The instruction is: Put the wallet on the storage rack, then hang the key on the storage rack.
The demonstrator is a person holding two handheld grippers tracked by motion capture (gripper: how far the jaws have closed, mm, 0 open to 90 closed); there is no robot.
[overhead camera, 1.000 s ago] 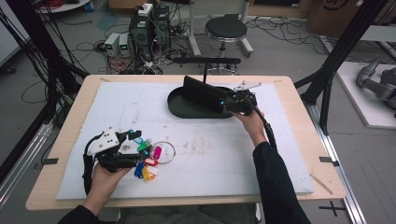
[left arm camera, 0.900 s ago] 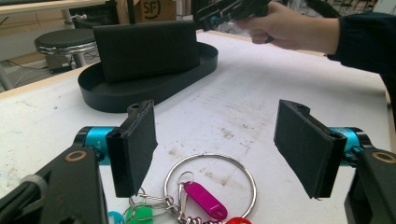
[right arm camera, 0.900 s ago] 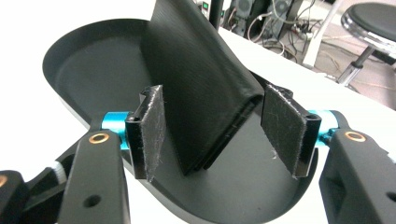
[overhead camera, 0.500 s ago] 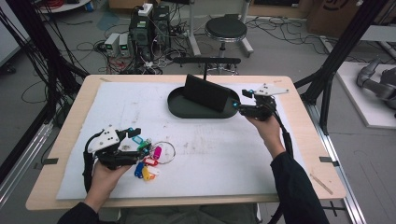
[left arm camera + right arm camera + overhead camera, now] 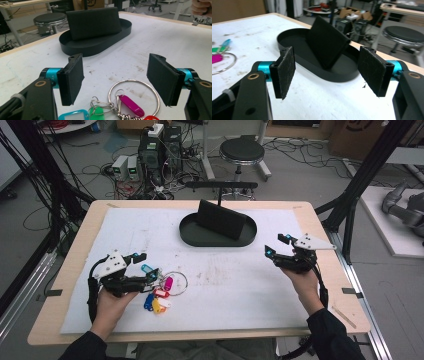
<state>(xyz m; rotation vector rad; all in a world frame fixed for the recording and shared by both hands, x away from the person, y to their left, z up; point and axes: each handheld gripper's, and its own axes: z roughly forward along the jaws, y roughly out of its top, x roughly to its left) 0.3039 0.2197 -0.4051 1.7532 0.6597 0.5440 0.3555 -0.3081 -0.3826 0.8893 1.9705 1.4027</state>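
On the white mat (image 5: 240, 290) covering the wooden table (image 5: 75, 250), the left gripper (image 5: 148, 268) sits low at the near left, held in the person's left hand (image 5: 111, 302). Its jaws are spread wide, with nothing between the pads. Just in front of them lies a bunch of key tags (image 5: 157, 292) on a large metal key ring (image 5: 175, 282): pink, blue, red, yellow and green tags fanned out toward the person. In the left gripper view the ring (image 5: 133, 98) lies flat on the mat between and slightly below the two black pads, with a magenta tag (image 5: 130, 105), a green tag (image 5: 97, 112) and a light blue tag (image 5: 73, 116) clipped near it; the pads stand to either side of the ring and I cannot tell whether either touches it.

The right gripper (image 5: 278, 246) is at the right side of the mat, held in the right hand (image 5: 304, 282), well apart from the key tags. Its jaws are also spread and hold nothing. It points toward the black oval tray (image 5: 192, 237) at the far middle of the mat, in which a black rectangular wallet (image 5: 220, 219) stands tilted on its long edge. In the right gripper view the tray (image 5: 337, 73) and the leaning wallet (image 5: 325, 45) lie beyond the open pads, untouched by them
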